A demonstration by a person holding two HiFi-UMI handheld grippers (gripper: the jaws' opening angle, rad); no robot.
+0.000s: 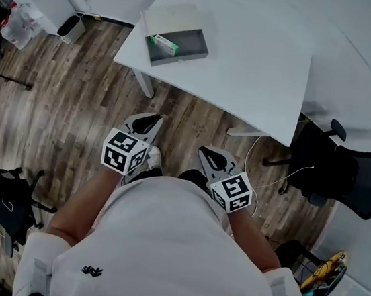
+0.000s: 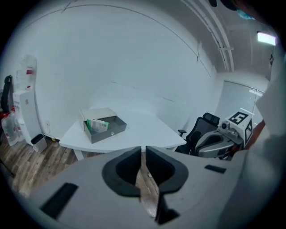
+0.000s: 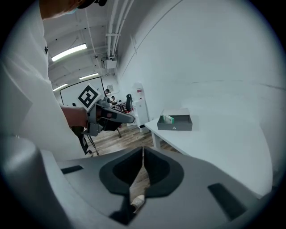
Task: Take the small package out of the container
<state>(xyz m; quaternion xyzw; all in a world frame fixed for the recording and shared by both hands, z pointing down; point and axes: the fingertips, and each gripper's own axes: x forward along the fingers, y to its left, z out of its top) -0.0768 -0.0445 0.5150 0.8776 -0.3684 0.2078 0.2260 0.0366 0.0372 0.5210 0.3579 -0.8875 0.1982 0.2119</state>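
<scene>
An open grey container (image 1: 179, 40) stands near the left corner of the white table (image 1: 257, 65). A small green-and-white package (image 1: 164, 44) lies at its left end. The same container (image 2: 106, 127) and package (image 2: 97, 124) show far off in the left gripper view, and the container (image 3: 175, 123) and package (image 3: 168, 119) show again in the right gripper view. Both grippers hang close to my body, well short of the table. My left gripper (image 1: 150, 120) (image 2: 143, 151) is shut and empty. The jaws of my right gripper (image 1: 210, 155) (image 3: 142, 151) meet, with nothing between them.
A black office chair (image 1: 335, 172) stands right of the table, with a thin white cable (image 1: 283, 177) on the wood floor beside it. A white bin (image 1: 71, 26) sits at the far left wall. A black stand (image 1: 6, 198) is at my left.
</scene>
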